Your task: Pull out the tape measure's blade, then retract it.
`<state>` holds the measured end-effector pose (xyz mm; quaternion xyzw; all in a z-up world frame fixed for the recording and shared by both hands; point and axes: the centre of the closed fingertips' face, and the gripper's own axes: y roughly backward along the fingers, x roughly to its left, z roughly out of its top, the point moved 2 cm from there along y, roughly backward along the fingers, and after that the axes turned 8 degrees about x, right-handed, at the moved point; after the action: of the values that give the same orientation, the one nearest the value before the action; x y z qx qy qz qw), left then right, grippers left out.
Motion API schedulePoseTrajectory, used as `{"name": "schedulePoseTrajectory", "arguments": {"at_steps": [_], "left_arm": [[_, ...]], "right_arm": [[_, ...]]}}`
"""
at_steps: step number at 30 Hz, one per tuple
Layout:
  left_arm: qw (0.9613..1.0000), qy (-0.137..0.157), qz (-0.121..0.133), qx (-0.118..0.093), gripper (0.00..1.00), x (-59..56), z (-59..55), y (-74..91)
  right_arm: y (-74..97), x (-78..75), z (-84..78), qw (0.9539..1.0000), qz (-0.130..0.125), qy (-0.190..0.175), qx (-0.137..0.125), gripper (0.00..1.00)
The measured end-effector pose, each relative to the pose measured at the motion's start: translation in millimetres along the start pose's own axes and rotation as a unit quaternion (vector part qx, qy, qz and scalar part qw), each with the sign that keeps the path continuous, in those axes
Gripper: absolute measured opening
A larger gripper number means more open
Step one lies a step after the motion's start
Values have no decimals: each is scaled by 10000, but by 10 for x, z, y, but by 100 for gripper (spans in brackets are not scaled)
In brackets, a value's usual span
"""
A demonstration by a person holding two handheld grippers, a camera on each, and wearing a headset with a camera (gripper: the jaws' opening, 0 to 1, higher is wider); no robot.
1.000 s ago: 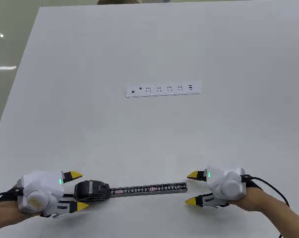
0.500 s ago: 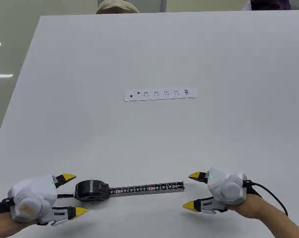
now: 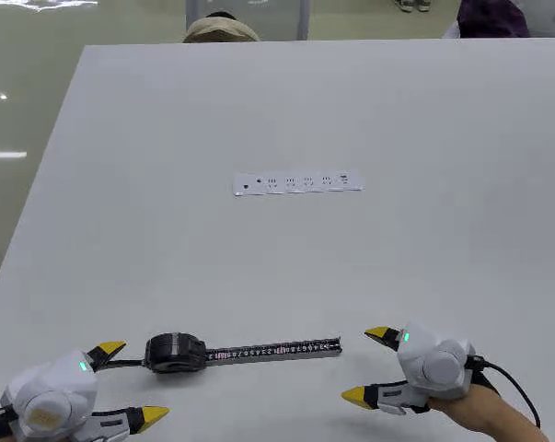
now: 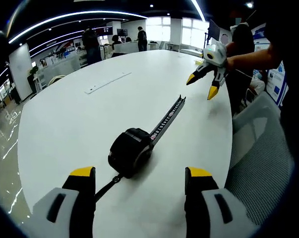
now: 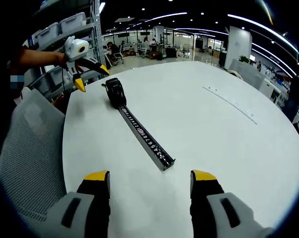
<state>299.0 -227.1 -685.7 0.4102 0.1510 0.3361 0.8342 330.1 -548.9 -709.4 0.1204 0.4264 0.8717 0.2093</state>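
Left gripper and right gripper gape empty flanking tape measure; power strip beyond

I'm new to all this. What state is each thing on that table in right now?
Tape measure case: lying on the table, held by neither tool.
Blade: pulled out, flat on the table.
Left tool: open, holding nothing.
Right tool: open, holding nothing.
Power strip: lying flat, no plug seen in it.
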Motion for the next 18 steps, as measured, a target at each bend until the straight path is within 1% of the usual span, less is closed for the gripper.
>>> {"name": "schedulePoseTrajectory", "arguments": {"at_steps": [3, 5, 6, 8, 10, 11, 12, 18], "left_arm": [[9997, 188, 119, -78, 75, -46, 29, 48], [9989, 372, 231, -167, 78, -74, 48, 79], [9988, 385, 241, -183, 79, -93, 48, 88], [9980, 483, 336, -211, 81, -130, 65, 117], [9968, 641, 412, -256, 83, -157, 82, 139], [9963, 676, 442, -287, 85, -169, 93, 153], [9953, 740, 533, -334, 86, -175, 113, 177], [9920, 944, 706, -447, 94, -256, 140, 252]], "right_arm": [[58, 30, 1, 9999, -78, -96, -56, 68], [94, 44, 2, 9996, -152, -198, -109, 70], [109, 54, 3, 9995, -179, -241, -121, 70], [142, 88, 2, 9993, -221, -278, -135, 71], [177, 116, 1, 9988, -298, -339, -165, 73], [190, 128, -1, 9987, -310, -353, -172, 74], [211, 141, -5, 9985, -342, -382, -184, 74], [314, 205, -10, 9972, -482, -517, -243, 77]]}}
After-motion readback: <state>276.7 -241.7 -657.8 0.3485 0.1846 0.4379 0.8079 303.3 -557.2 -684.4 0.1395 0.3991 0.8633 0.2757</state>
